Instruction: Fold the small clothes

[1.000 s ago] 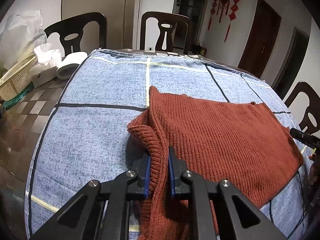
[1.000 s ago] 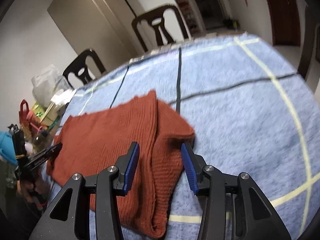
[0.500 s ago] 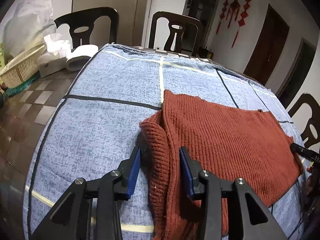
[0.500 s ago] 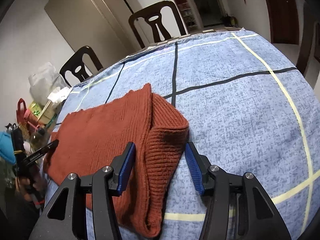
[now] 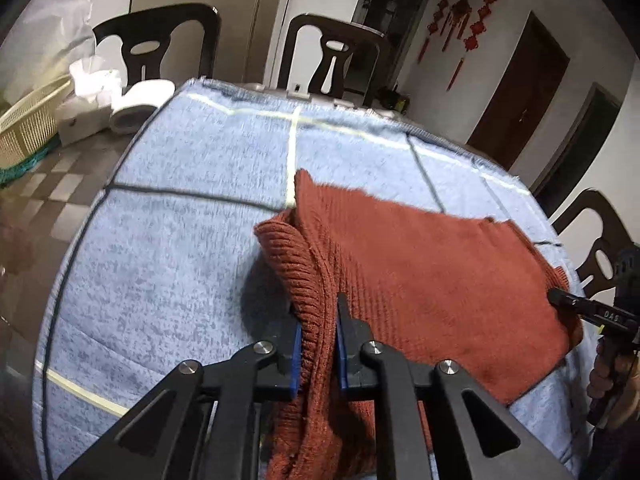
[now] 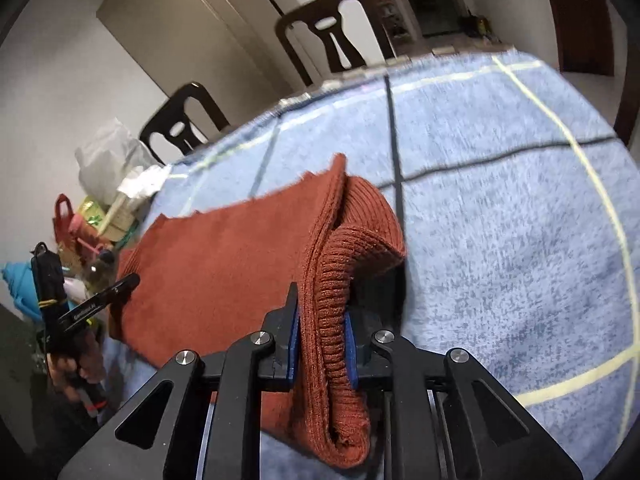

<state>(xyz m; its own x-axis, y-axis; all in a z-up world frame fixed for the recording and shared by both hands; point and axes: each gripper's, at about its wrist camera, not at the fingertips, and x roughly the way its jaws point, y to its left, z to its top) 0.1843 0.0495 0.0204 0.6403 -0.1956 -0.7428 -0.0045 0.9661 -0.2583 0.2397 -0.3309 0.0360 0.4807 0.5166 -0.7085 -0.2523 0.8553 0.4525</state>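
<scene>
A rust-red knit sweater (image 5: pixel 420 280) lies partly folded on the blue checked tablecloth (image 5: pixel 180 240). My left gripper (image 5: pixel 316 344) is closing, and its blue pads press on the ribbed folded edge at the sweater's left end. In the right wrist view the same sweater (image 6: pixel 224 264) stretches to the left. My right gripper (image 6: pixel 322 344) is closing too, its pads squeezing the thick rolled edge at the right end. Both ends are lifted slightly off the cloth. A hand holds the left gripper's handle (image 6: pixel 80 312) at the far left.
Dark wooden chairs (image 5: pixel 332 60) stand along the table's far side. A cream basket (image 5: pixel 28 128), a tissue box and a paper roll (image 5: pixel 136 104) sit at the far left. Bags and clutter (image 6: pixel 100 208) lie past the cloth's left edge.
Half a second ago both grippers' jaws stood wide around the sweater's edges; now both have closed onto the knit. The left one had gripped it a second ago and briefly let go.
</scene>
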